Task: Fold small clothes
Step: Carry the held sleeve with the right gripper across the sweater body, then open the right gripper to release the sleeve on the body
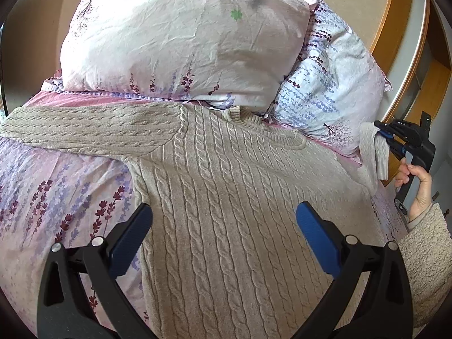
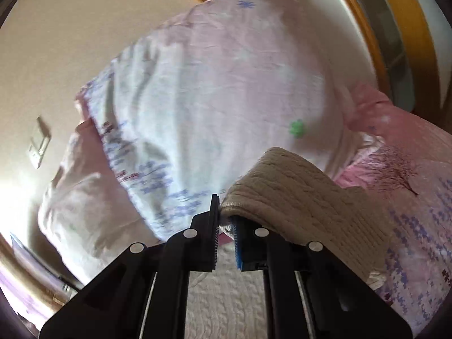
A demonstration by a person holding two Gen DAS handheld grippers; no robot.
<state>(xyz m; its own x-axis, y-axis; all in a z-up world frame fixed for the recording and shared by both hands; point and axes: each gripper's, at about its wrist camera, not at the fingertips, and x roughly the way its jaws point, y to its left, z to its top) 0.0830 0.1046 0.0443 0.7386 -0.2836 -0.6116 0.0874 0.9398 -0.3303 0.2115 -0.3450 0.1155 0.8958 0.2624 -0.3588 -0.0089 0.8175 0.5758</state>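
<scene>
The sweater (image 1: 226,197) lay flat on the bed (image 1: 56,186) below the pillows (image 1: 175,42), the right tool (image 2: 226,220) pinching its sleeve (image 2: 296,192) for folding inward, the left tool (image 1: 223,226) hovering wide open, empty.

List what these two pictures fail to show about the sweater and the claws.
- Sweater hem: cut off by the bottom edge, left wrist view.
- Left sleeve cuff: beyond the left edge, same view.
- Right claw grip on the right sleeve: draped knit covers one pad, right wrist view.
- Pillow print: blurred there.
</scene>
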